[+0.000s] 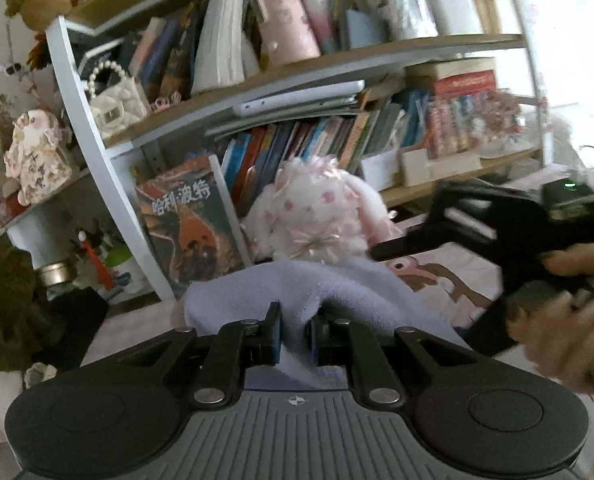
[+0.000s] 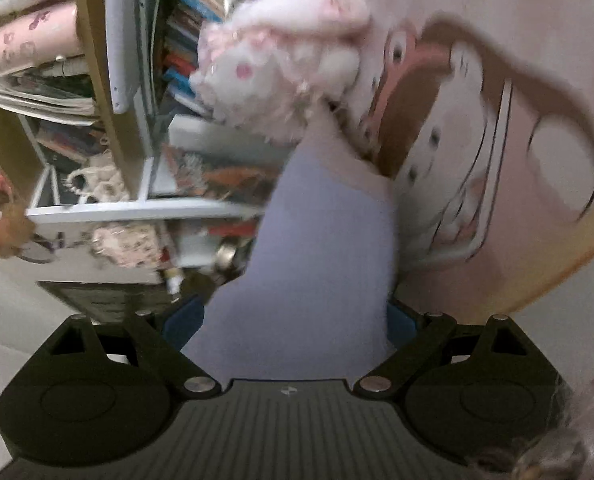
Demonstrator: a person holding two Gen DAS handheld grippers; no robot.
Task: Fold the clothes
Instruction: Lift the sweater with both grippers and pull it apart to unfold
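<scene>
Lavender cloth [image 1: 297, 292] is pinched narrowly in the left tool [image 1: 297, 340] and lies between the wide-spread fingers of the right tool [image 2: 297, 320], lifted, no finished fold being visible.

My left wrist feed is moderately bright, with daylight pouring in from the upper right and washing that corner out to near white. The bookshelf [image 1: 281, 80] bows hard toward the edges (typical fisheye), and black vignette cuts the corners. The hand [image 1: 565, 320] at the right is smeared by motion. My right wrist feed is dimmer and softer throughout: the plush toy [image 2: 281, 60] and printed bedsheet [image 2: 497, 140] streak with blur, nothing crisp beyond the housing.
</scene>
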